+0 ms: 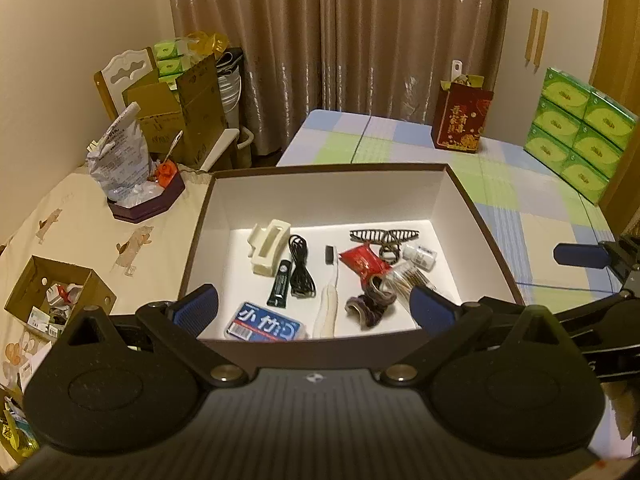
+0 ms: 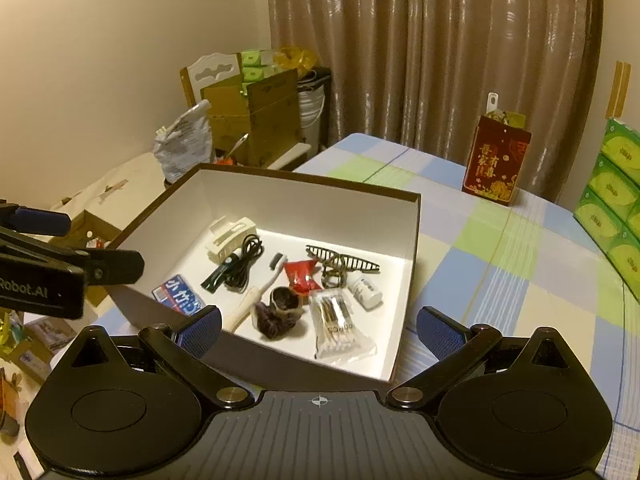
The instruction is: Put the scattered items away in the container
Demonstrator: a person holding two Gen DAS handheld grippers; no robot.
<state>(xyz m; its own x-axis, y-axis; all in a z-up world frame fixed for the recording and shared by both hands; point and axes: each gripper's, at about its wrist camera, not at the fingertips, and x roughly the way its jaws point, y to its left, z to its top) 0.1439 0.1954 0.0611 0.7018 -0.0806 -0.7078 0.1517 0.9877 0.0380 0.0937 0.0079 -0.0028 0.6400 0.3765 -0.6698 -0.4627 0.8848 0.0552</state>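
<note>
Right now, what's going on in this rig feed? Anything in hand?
Nothing is in hand. Both tongs, left and right, hang open and empty at the near edge of the brown cardboard box with the white inside. Small items already lie on its floor: a cream hair claw, a coiled black cable, a white toothbrush, a red sachet and a clear pack of cotton swabs. The checked tablecloth beside the box shows no loose small items.

Checked bed (image 1: 500, 184) carries box (image 1: 480, 216), red bag (image 1: 460, 122), perhaps tissue packs (image 1: 580, 132)
</note>
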